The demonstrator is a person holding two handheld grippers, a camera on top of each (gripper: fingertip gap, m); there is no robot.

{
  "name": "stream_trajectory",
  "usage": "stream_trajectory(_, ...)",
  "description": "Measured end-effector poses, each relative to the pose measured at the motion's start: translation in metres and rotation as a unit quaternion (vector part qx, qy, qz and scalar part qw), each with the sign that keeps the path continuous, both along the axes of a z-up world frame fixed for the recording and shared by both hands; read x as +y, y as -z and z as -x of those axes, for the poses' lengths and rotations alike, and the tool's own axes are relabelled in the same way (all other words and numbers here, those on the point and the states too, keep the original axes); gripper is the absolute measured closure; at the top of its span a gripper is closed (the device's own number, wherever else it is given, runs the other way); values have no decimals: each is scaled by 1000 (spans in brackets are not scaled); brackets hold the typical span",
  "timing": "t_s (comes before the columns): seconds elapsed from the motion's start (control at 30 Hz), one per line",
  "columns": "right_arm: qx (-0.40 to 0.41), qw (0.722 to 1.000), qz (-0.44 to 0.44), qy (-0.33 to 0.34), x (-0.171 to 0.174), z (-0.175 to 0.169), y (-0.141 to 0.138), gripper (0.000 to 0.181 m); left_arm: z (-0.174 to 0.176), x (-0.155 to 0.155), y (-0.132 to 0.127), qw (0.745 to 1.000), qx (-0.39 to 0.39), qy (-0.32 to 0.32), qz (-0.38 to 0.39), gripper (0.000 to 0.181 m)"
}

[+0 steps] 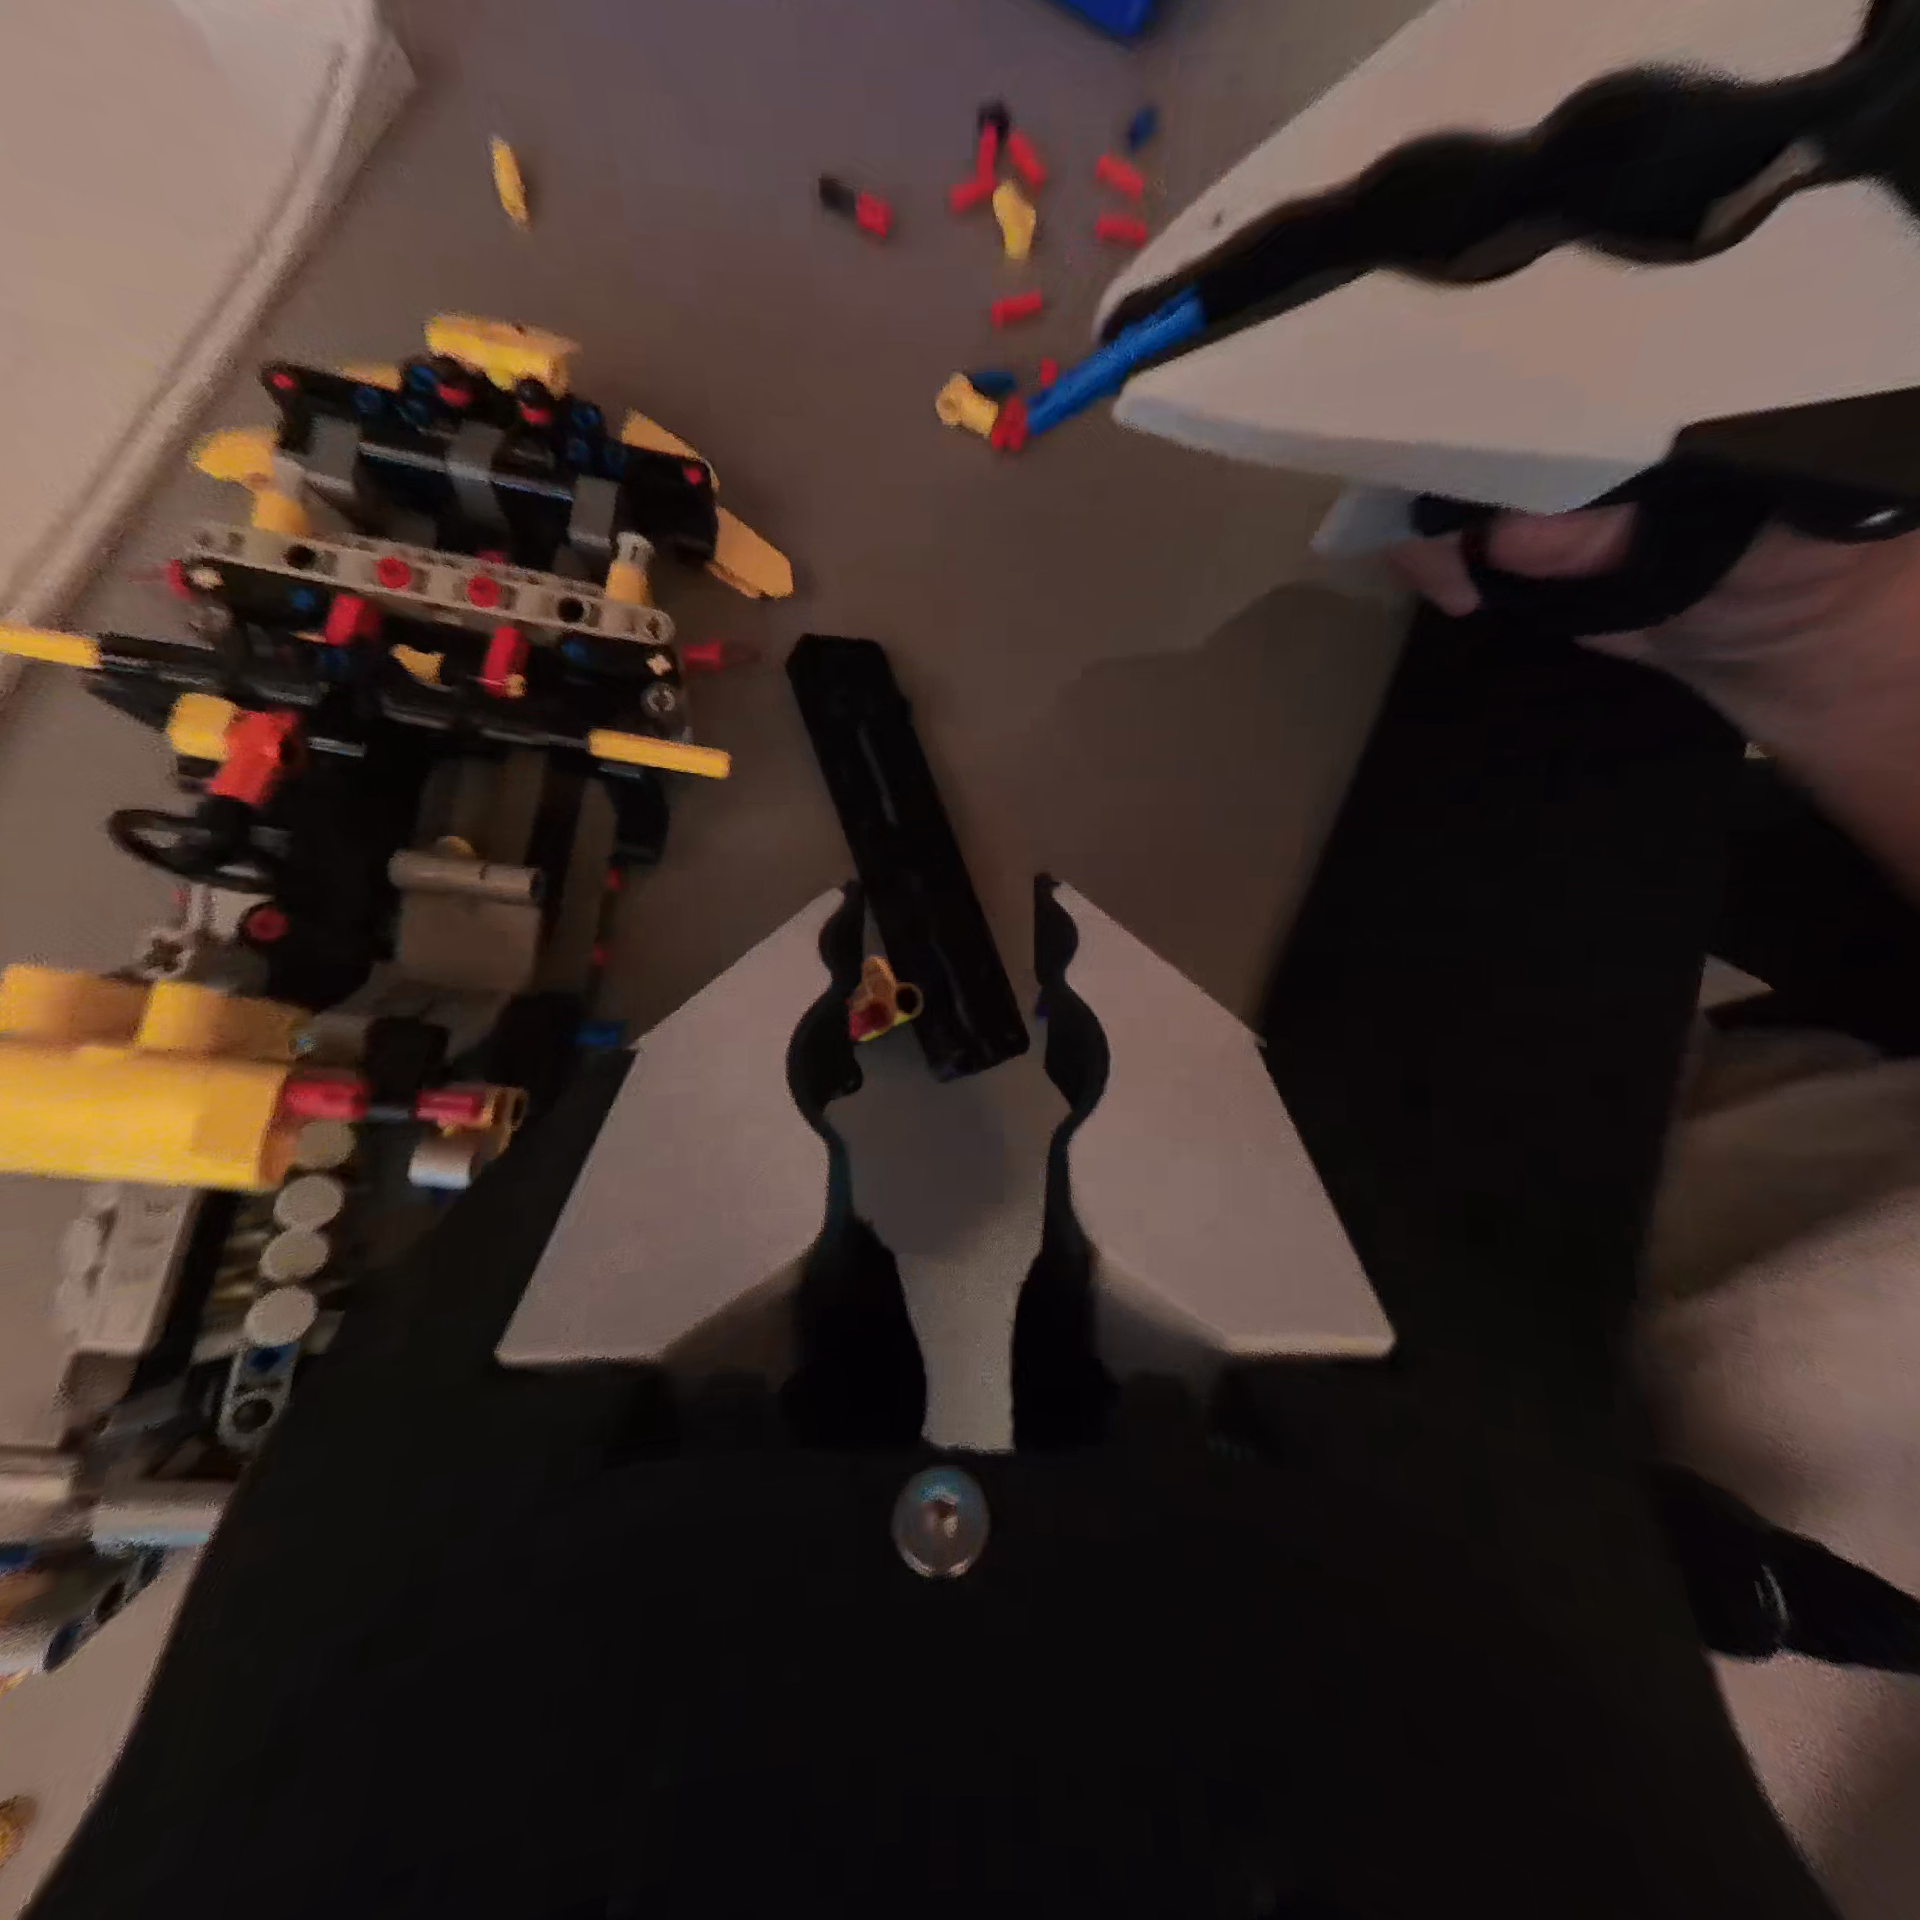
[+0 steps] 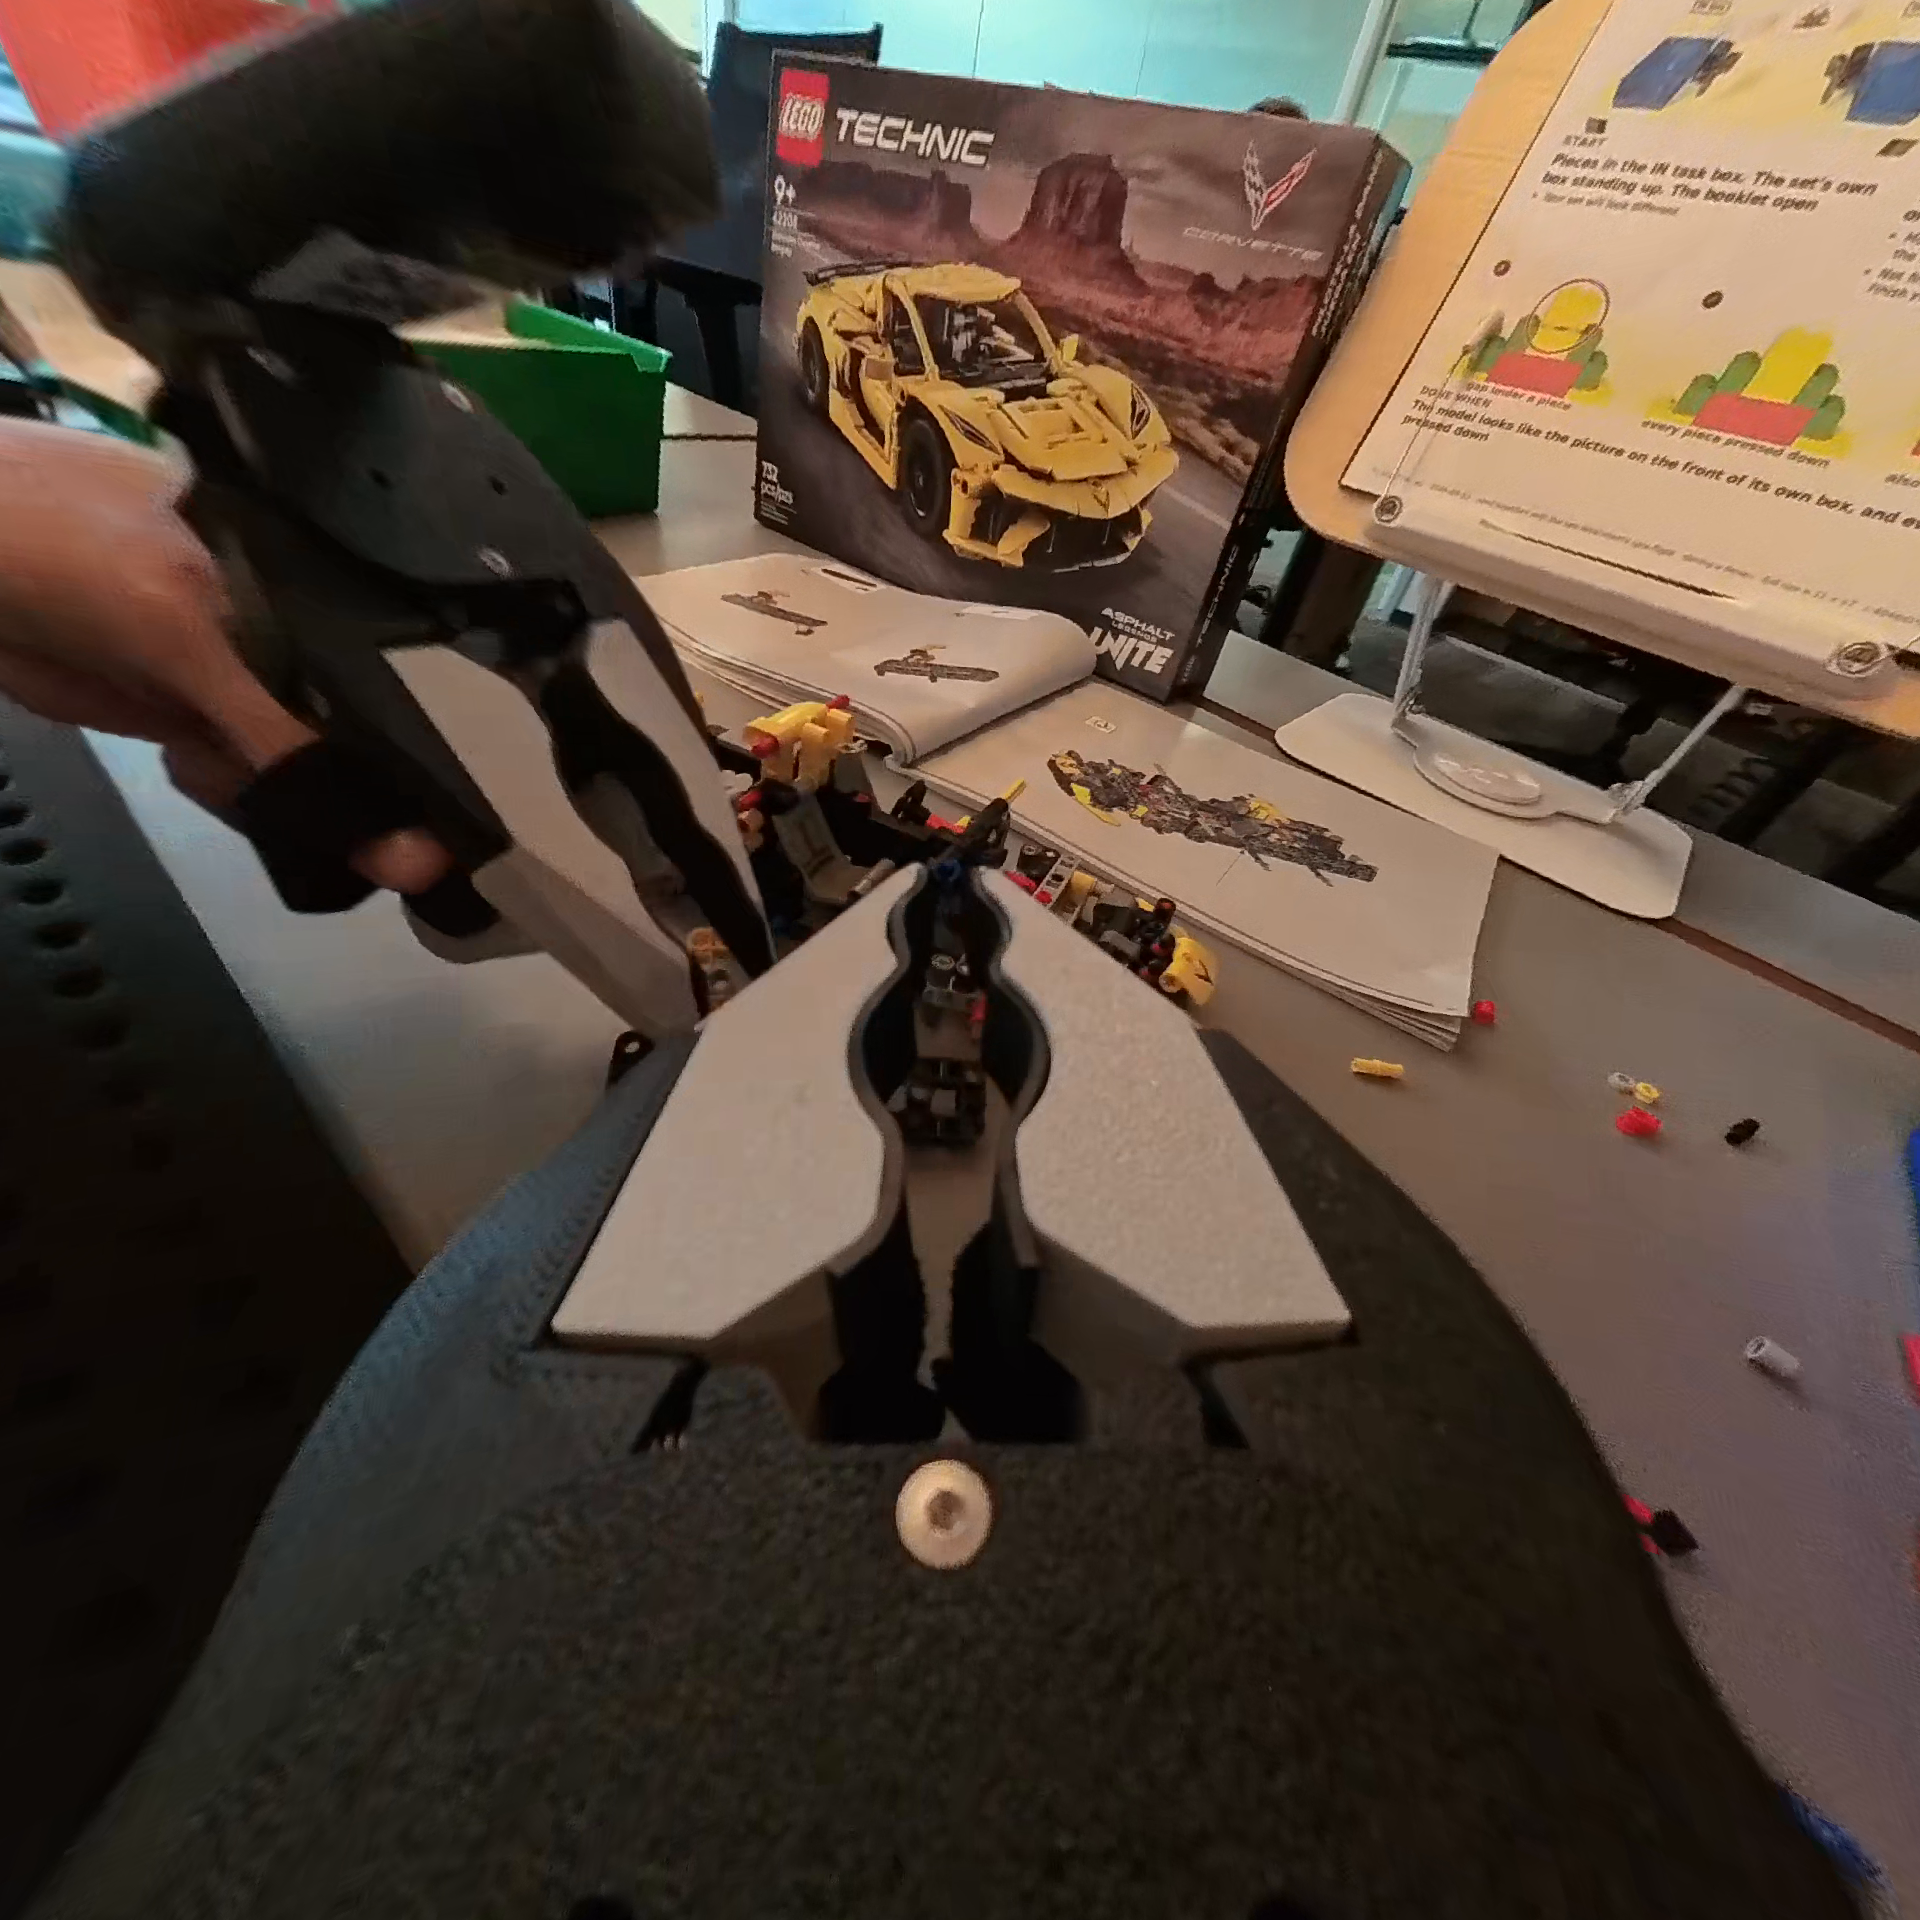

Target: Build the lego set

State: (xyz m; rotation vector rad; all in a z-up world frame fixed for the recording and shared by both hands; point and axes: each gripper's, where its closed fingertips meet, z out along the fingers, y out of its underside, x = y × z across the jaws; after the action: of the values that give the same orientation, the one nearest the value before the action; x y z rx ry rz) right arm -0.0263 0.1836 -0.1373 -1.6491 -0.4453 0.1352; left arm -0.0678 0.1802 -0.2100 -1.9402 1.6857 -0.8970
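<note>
step: fitting a part, I judge | left gripper (image 1: pixel 945 997) open around black beam (image 1: pixel 902 852), right of car chassis (image 1: pixel 416 727) | right gripper (image 2: pixel 951 883) clamps blue pin (image 1: pixel 1122 364) | next: close, align pin to beam

Right gripper (image 2: pixel 951 883): grey fingers (image 2: pixel 769 1153) closing almost together at the tips around a small blue piece (image 2: pixel 948 871). Left gripper (image 2: pixel 727 966): a hand (image 2: pixel 135 623) holding it, pointing down at the partly built model (image 2: pixel 852 810). Set box (image 2: pixel 1049 374): standing upright at the back of the tabletop (image 2: pixel 1558 1226). Instruction booklet (image 2: pixel 1195 831): lying open before the box. Green bin (image 2: pixel 582 405): sitting left of the box. Instruction sheet on a stand (image 2: pixel 1621 343): leaning at right. Loose pieces (image 2: pixel 1636 1120): lying scattered at right.
</note>
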Motion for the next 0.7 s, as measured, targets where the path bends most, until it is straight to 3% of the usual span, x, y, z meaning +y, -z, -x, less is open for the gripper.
stream_trajectory(0.27,59,998,-9,-9,-3,-7,-9,178,-4,7,26,991,126,33,38,148)
stream_trajectory(0.43,95,995,-13,-12,-5,-13,-14,178,-8,-2,27,983,158,60,70,157)
stream_trajectory(0.63,126,992,-16,-9,-5,-20,-18,178,-12,-8,25,977,174,118,-20,165)
stream_trajectory(0.7,132,991,-14,-5,-5,-23,-18,178,-10,2,20,972,180,121,-95,168)
